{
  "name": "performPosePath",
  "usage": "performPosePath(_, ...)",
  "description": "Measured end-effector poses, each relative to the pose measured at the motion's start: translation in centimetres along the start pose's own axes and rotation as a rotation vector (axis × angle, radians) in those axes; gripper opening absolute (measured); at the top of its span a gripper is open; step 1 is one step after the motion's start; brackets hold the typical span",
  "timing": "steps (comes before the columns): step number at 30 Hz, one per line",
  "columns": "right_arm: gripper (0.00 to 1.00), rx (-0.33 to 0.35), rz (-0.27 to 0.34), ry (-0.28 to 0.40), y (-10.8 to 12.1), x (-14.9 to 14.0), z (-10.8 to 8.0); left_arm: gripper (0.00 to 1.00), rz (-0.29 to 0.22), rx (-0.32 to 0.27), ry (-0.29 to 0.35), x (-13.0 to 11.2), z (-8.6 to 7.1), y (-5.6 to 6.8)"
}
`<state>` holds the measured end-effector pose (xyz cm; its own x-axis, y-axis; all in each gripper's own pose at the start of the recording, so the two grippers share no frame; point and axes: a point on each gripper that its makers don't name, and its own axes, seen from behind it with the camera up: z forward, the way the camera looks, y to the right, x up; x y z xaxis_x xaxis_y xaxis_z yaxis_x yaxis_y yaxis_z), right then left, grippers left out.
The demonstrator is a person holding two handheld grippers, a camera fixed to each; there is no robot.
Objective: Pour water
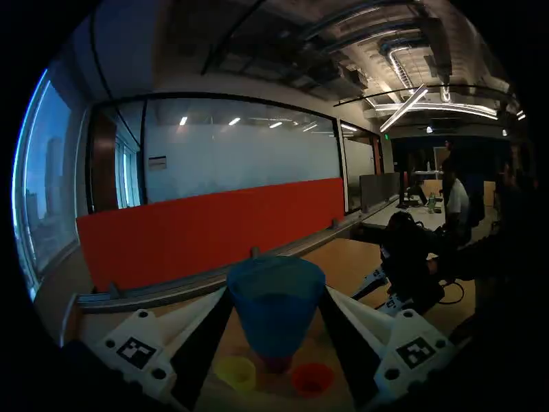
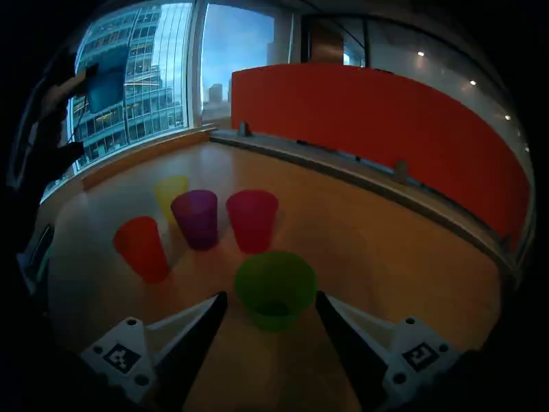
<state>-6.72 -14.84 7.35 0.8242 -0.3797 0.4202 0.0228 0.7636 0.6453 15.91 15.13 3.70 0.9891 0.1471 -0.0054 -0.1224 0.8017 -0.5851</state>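
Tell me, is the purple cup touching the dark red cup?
Apart. The right gripper view shows bare table between the purple cup and the dark red cup, top to bottom.

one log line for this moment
left hand-held gripper holds blue cup aloft | right hand-held gripper flanks green cup on table, grip unclear

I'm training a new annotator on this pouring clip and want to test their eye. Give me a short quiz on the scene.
1. Which cup stands in the jaws of the right gripper? A purple, B green, C yellow.
2. True or false: the left gripper holds the blue cup raised above the table.
3. How many cups stand on the table in the right gripper view?
Key: 1 B, the green cup; 2 true; 3 five.
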Motion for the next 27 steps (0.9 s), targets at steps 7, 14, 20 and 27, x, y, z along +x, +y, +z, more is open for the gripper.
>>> performPosePath(7, 1.0, -0.01, 0.001, -0.011, 0.4, -0.2, 1.3, 0.85, 0.004, 0.017, -0.001, 0.2, -0.5, -0.7)
performPosePath(14, 1.0, -0.017, 0.013, -0.013, 0.8, -0.2, 2.5, 0.85, 0.005, 0.029, -0.002, 0.3, -1.0, -1.3)
performPosePath(20, 1.0, -0.019, 0.012, -0.014, 0.8, -0.1, 3.3, 0.85, 0.006, 0.043, -0.004, 0.3, -1.3, -2.0)
performPosePath(27, 0.92, -0.021, 0.005, -0.013, 0.7, -0.2, 3.8, 0.85, 0.006, 0.051, -0.007, 0.0, -1.5, -2.6)
